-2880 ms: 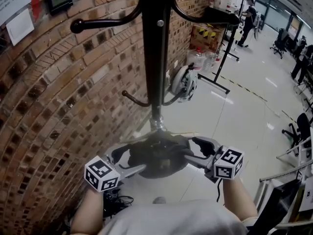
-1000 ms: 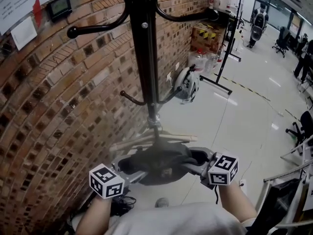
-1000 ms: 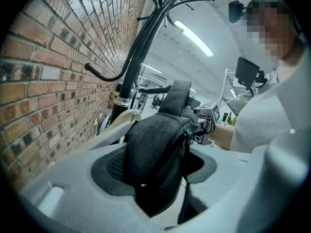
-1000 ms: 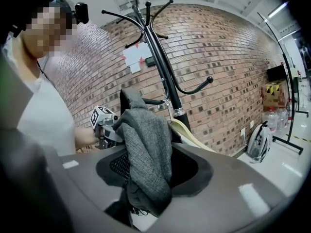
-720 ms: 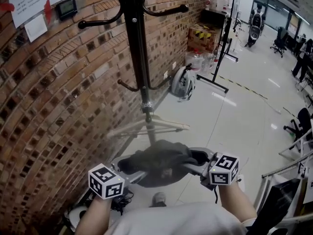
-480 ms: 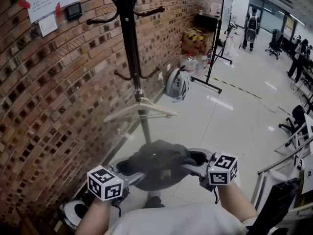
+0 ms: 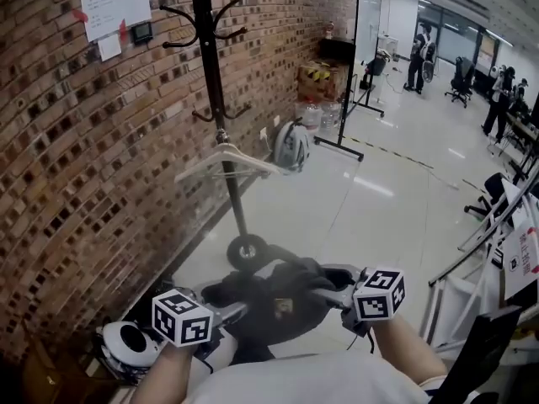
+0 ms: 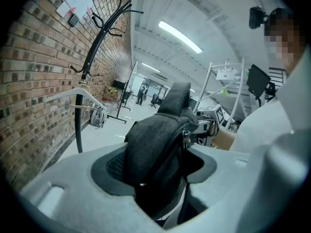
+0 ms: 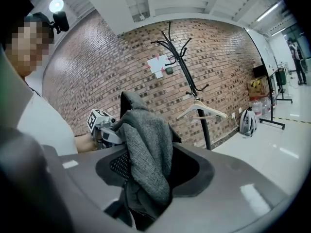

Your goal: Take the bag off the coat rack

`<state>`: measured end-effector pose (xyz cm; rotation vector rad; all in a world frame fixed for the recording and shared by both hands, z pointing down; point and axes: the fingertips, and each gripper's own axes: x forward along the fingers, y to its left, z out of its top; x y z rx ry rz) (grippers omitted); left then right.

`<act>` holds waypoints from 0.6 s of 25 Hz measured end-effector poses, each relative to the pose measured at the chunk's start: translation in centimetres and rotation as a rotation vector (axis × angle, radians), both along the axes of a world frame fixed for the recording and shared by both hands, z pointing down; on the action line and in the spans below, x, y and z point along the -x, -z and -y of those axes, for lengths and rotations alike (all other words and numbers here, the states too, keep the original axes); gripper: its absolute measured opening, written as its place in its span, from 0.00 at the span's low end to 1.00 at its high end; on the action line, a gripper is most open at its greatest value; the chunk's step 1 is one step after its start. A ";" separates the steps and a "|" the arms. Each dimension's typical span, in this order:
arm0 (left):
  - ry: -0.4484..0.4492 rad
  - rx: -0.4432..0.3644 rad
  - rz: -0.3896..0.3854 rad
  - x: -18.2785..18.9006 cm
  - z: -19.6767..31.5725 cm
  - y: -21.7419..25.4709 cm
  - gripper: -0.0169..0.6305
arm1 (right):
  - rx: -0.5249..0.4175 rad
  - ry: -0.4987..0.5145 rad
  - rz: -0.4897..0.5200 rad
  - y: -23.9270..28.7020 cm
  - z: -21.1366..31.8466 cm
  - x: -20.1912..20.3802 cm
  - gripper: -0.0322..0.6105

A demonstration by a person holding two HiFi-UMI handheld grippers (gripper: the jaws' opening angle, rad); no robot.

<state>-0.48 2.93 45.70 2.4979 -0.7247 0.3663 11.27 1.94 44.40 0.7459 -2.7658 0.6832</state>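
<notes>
A person holds a dark grey bag (image 7: pixel 282 305) at waist height between two hand-held grippers, seen from the head camera looking steeply down. The bag is off the coat rack (image 7: pixel 212 82) and well apart from it, sagging in a soft bundle between the two tools, just in front of the person's light-coloured shirt (image 7: pixel 312 381).

The left gripper (image 7: pixel 221 310) grips one end of the bag. In the left gripper view, its jaws pinch a thick fold of the dark fabric, which bunches up above the pads and spills down through the gap. The right gripper (image 7: pixel 335 291) takes the other end. In the right gripper view, its jaws likewise press on a fold of grey woven cloth that drapes over and between them. Each gripper's marker cube faces up toward the head camera.

The black coat rack stands upright beside the brick wall (image 7: pixel 76 183), its curved hooks bare at the top. A pale wooden hanger (image 7: pixel 226 162) hangs on it partway down the pole. Sheets of paper (image 7: pixel 114 7) are taped to the brick above. The glossy white floor (image 7: pixel 379 200) stretches away to the right, where several people (image 7: pixel 418 49) stand far down the hall.
</notes>
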 end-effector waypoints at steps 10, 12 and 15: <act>0.005 -0.008 -0.018 -0.5 -7.7 1.5 0.43 | -0.033 0.002 -0.021 1.8 -7.6 -0.4 0.37; 0.007 -0.032 -0.006 -0.2 -8.1 2.2 0.43 | -0.047 -0.003 -0.008 2.4 -8.1 -0.2 0.37; 0.017 -0.057 0.010 0.1 -8.3 3.0 0.43 | -0.063 -0.003 0.006 3.0 -8.3 0.1 0.37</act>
